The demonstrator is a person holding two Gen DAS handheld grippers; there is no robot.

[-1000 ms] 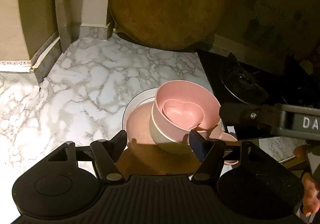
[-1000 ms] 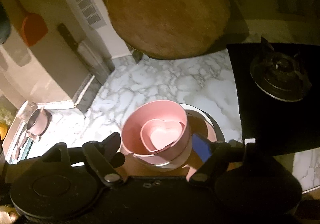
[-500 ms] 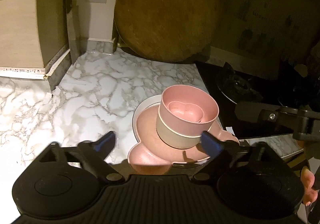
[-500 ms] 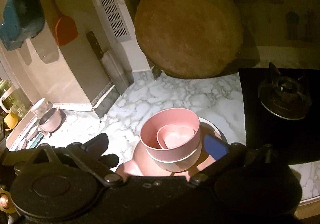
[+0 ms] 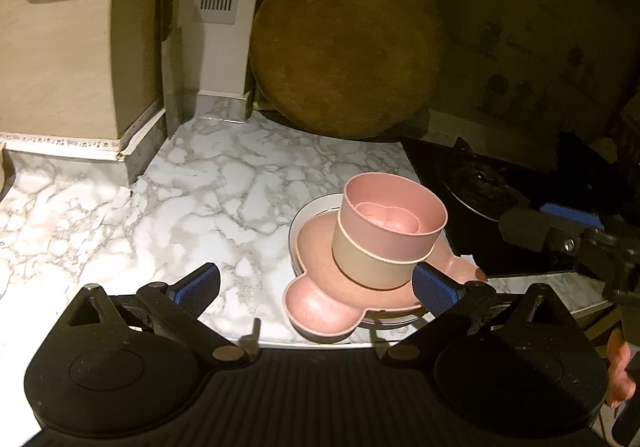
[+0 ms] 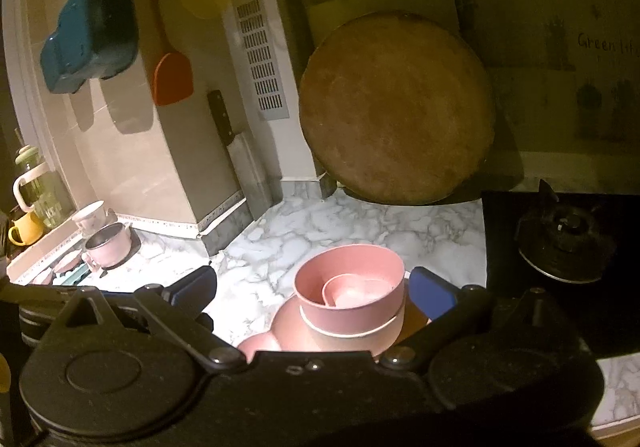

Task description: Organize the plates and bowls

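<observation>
Marble counter (image 5: 200, 207) carries the stack near its front edge, beside the black hob (image 6: 560, 247). Round wooden board (image 6: 396, 107) leans upright against the back wall. Wall print behind the hob reads "Green lif", cut off at the frame edge in the right wrist view; in the left wrist view the same print is too dark to read.

Stack: white plate (image 5: 308, 211) at the bottom, mostly covered; pink lobed plate (image 5: 320, 295) on it; beige bowl (image 5: 360, 259); pink bowl (image 5: 384, 219) nested in that; small heart-shaped pink dish (image 5: 388, 215) inside.

Left gripper (image 5: 316, 287): jaws spread wide, nothing between the pads; its right pad overlaps the stack in view, contact undeterminable. Right gripper (image 6: 312, 289): jaws spread wide, clear of the bowls.

Right wrist view alone shows a hanging teal dish (image 6: 92, 35), orange spatula (image 6: 172, 75), cleaver (image 6: 236, 151) and mugs at far left.
</observation>
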